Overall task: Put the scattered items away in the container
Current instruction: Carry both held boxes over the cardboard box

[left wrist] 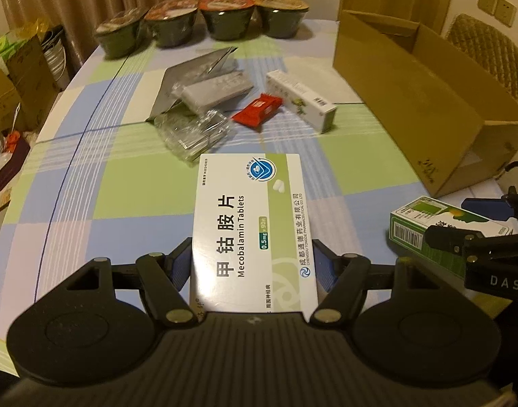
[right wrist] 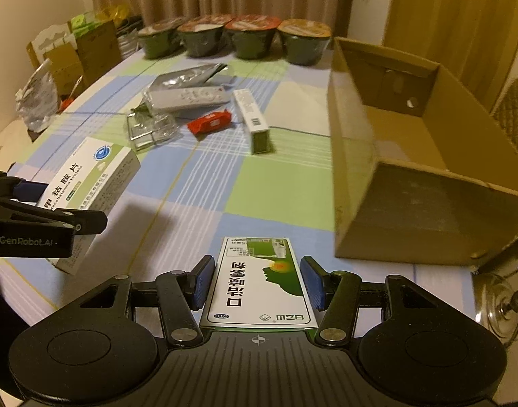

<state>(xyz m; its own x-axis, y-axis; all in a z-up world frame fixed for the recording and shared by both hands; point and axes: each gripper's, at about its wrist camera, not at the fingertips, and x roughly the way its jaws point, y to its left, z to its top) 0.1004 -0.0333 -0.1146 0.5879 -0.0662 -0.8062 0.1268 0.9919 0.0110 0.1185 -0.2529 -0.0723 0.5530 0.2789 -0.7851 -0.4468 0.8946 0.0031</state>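
My left gripper (left wrist: 253, 261) is shut on a white Mecobalamin tablet box (left wrist: 255, 230), held flat above the checked tablecloth; in the right wrist view the same box (right wrist: 89, 179) hangs at the left. My right gripper (right wrist: 259, 281) is shut on a green-and-white medicine box (right wrist: 259, 278), seen from the left wrist as a green box (left wrist: 425, 227) low on the right. The open cardboard carton (left wrist: 394, 95) (right wrist: 353, 176) stands on the right of the table. A long white box (right wrist: 252, 118), a red packet (right wrist: 209, 121), a wrapped remote (right wrist: 187, 96), clear plastic packaging (right wrist: 150, 129) and a silver foil bag (right wrist: 187, 76) lie mid-table.
Several sealed noodle bowls (left wrist: 225, 17) line the table's far edge before a curtain. Stacked cartons and bags (right wrist: 82, 51) sit beyond the left edge. A woven chair (left wrist: 489, 51) stands behind the carton, and a glass pot lid (right wrist: 499, 305) lies low on the right.
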